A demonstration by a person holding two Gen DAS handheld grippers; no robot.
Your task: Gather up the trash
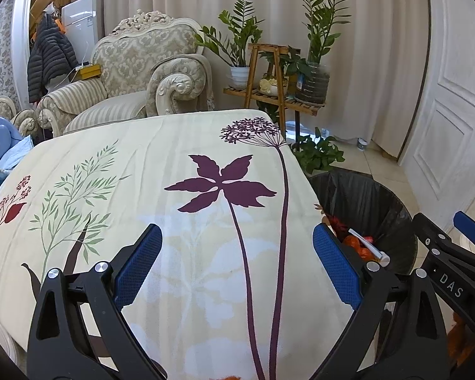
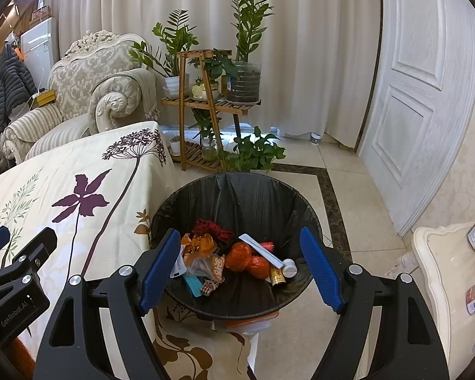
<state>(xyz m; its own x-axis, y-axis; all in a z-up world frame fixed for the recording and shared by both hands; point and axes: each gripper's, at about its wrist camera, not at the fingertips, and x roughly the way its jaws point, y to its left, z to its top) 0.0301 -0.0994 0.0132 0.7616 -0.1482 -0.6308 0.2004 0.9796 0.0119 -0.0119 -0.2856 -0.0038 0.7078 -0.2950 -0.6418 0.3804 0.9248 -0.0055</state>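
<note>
Now right hand-held gripper (image 2: 240,266) wide open, empty, above bin (image 2: 256,190), left hand-held gripper (image 1: 237,266) open over tablecloth (image 1: 142,164)

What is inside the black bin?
The bin holds orange wrappers, a white tube, a red bundle, a gold tube and clear bags. Anything below them is hidden.

Left wrist view angles down over table (image 1: 174,190); right wrist view angles down, close above bin (image 2: 237,196). Both share table, bin, plant stand (image 1: 278,72).
</note>
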